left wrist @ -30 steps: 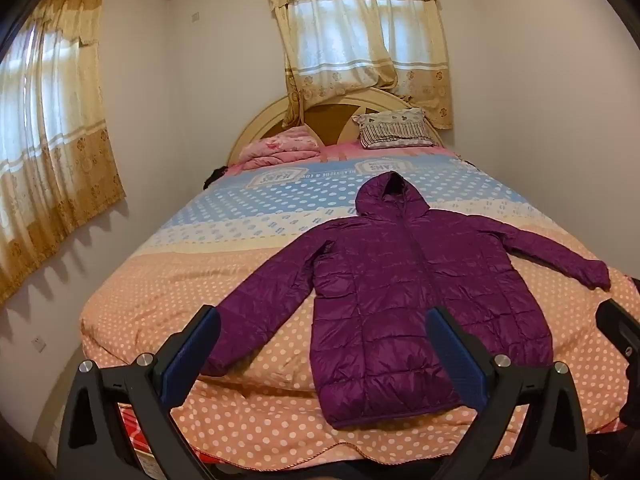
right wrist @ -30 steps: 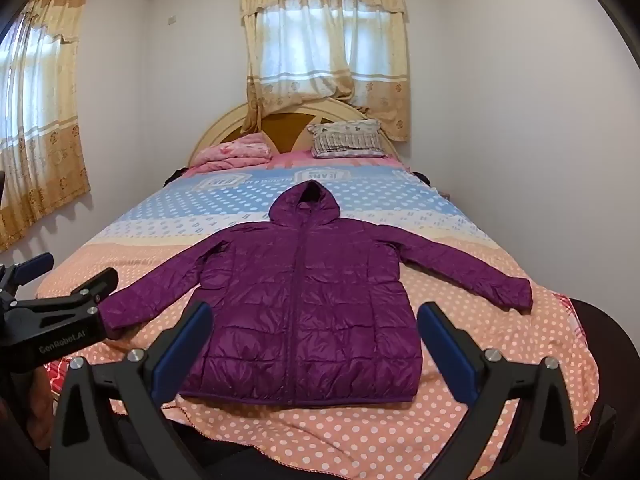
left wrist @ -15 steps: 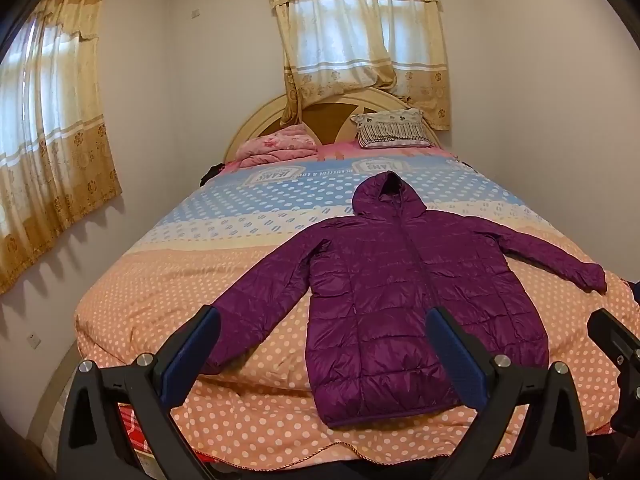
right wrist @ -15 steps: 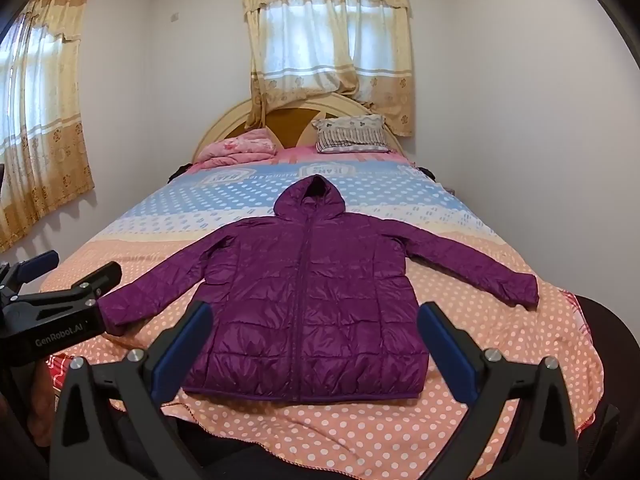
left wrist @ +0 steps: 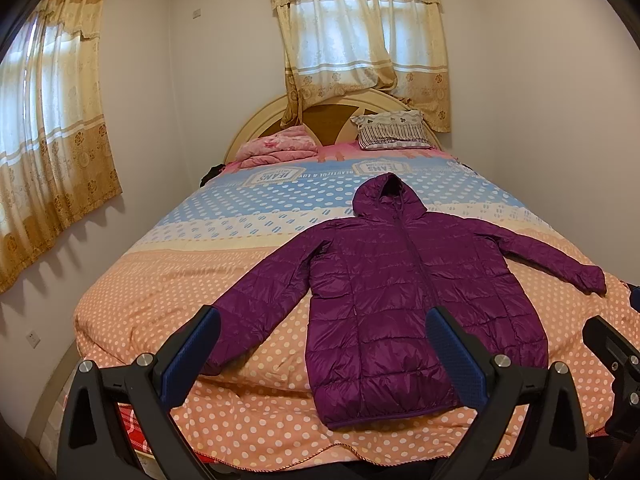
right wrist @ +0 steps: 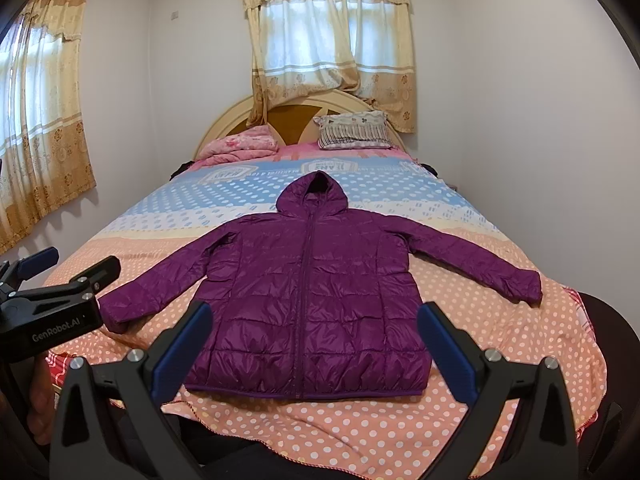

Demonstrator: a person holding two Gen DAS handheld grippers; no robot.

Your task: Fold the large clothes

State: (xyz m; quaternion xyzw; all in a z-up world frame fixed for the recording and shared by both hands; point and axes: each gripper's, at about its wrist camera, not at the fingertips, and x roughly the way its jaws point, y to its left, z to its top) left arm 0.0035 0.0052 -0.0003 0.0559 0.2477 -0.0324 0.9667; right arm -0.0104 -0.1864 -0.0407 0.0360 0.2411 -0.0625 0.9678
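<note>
1. A purple quilted hooded jacket lies flat and face up on the near half of a bed with a polka-dot cover banded in orange, cream and blue; its front is closed along the centre zip.
2. The hood points toward the far headboard, and the hem lies close to the near edge of the bed.
3. Both sleeves are spread outward and slightly toward the near side: the left sleeve ends near the left near corner of the bed, and the right sleeve ends toward the right edge.
4. The left tongs are released, the blue-padded fingers wide apart, hovering off the near edge of the bed without touching the jacket.
5. The right tongs are likewise released and empty, held off the near edge in front of the jacket's hem.
6. In the right wrist view the left tongs appear at the far left, beside the cuff of the left sleeve but apart from it.
7. At the far end a folded pink blanket and a striped pillow rest against a rounded cream headboard, below yellow patterned curtains.
</note>
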